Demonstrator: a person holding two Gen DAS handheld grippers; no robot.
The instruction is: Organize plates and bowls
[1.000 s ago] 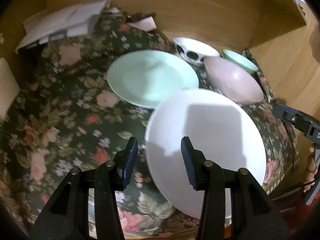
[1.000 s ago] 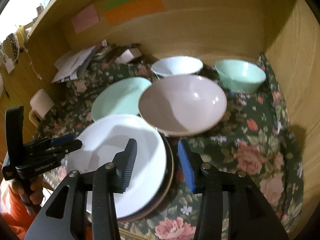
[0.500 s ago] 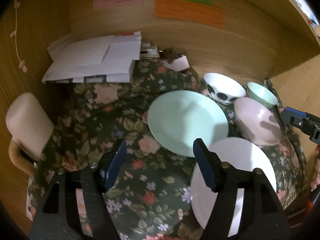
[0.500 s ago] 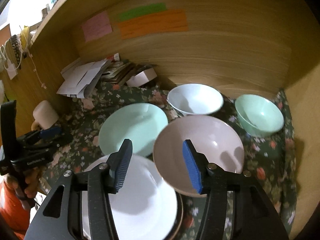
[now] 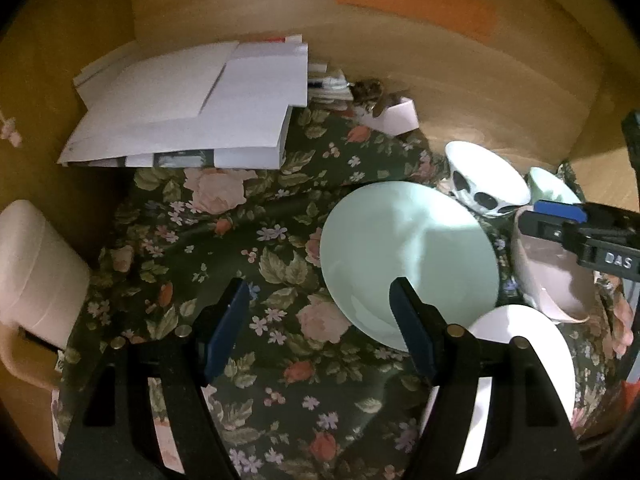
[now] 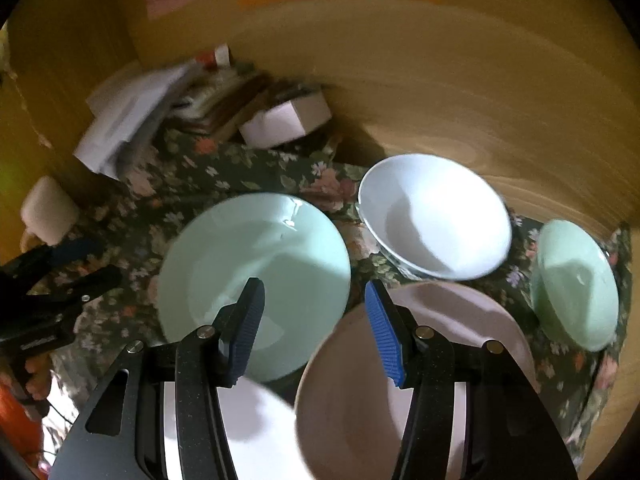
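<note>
Dishes sit on a floral cloth [image 5: 200, 248]. A mint plate [image 5: 408, 256] [image 6: 252, 272] lies in the middle, with a white plate [image 5: 532, 356] [image 6: 256, 432] in front of it. Right of them are a pink bowl [image 5: 560, 280] [image 6: 360, 380], a white bowl with black spots [image 5: 484, 184] [image 6: 436, 216] and a small mint bowl [image 5: 550, 190] [image 6: 576, 284]. My left gripper [image 5: 318, 286] hovers left of the mint plate, its jaws opening with only cloth behind them. My right gripper [image 6: 313, 285] is open above the gap between mint plate and pink bowl, holding nothing.
A stack of white papers [image 5: 192, 108] and a small white box [image 5: 396, 118] lie at the back by the wooden wall [image 5: 460, 92]. A cream padded object [image 5: 36, 264] stands at the left edge. Wooden walls close in the back and both sides.
My left gripper has moved left off the white plate and its jaws have widened. My right gripper has moved back from the white plate's rim toward the mint plate, with its jaws slightly wider.
</note>
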